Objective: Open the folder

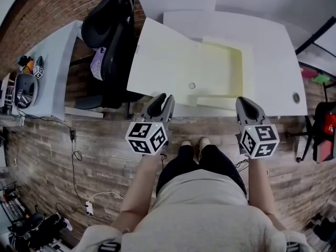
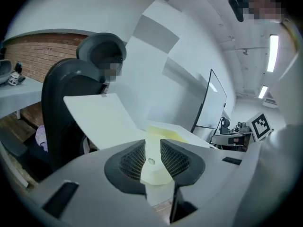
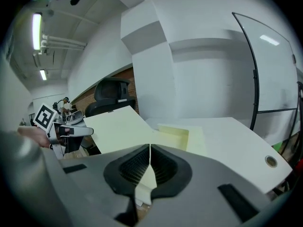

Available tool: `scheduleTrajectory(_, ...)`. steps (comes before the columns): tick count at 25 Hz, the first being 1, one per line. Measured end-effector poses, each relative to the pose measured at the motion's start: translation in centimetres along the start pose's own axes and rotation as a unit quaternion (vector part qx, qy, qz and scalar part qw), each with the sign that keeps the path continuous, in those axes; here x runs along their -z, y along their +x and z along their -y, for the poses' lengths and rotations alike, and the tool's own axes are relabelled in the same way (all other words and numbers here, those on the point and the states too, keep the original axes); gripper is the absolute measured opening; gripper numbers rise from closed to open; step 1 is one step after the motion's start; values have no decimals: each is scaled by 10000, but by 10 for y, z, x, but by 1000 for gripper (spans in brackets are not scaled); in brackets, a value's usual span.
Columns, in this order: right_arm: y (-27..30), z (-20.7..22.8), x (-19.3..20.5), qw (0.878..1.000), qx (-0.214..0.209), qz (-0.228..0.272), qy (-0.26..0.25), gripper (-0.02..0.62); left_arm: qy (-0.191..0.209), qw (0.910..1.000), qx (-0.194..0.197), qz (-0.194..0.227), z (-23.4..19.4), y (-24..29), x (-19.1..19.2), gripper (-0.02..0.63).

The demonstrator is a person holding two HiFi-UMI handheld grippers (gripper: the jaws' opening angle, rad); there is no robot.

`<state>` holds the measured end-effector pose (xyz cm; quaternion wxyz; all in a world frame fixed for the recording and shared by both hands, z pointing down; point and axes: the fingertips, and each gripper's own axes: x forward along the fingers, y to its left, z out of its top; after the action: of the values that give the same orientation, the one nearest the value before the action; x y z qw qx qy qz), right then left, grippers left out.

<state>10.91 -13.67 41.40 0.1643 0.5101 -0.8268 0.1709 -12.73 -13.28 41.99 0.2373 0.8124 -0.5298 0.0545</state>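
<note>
My left gripper [image 2: 152, 145] hung with its jaws apart and nothing between them, just off the near edge of the white desk [image 1: 273, 62]. My right gripper [image 3: 150, 148] had its jaws drawn together, with nothing I could make out held in them. The pale yellow folder [image 1: 173, 67] lay open on the desk, its cover swung out left past the desk's edge toward the office chair [image 1: 107, 30]. I judged the opening done, so both grippers sat clear of it.
</note>
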Motion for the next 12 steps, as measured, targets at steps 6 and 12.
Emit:
scheduleTrajectory(6, -5, -13, -21, 9993, -273, 240, -43, 21, 463, 9976, 422, 277, 34, 9, -29, 107)
scheduleTrajectory(12, -13, -34, -48, 9968, -604, 491, -190, 21, 639, 9931, 883, 428, 68, 19, -49, 106)
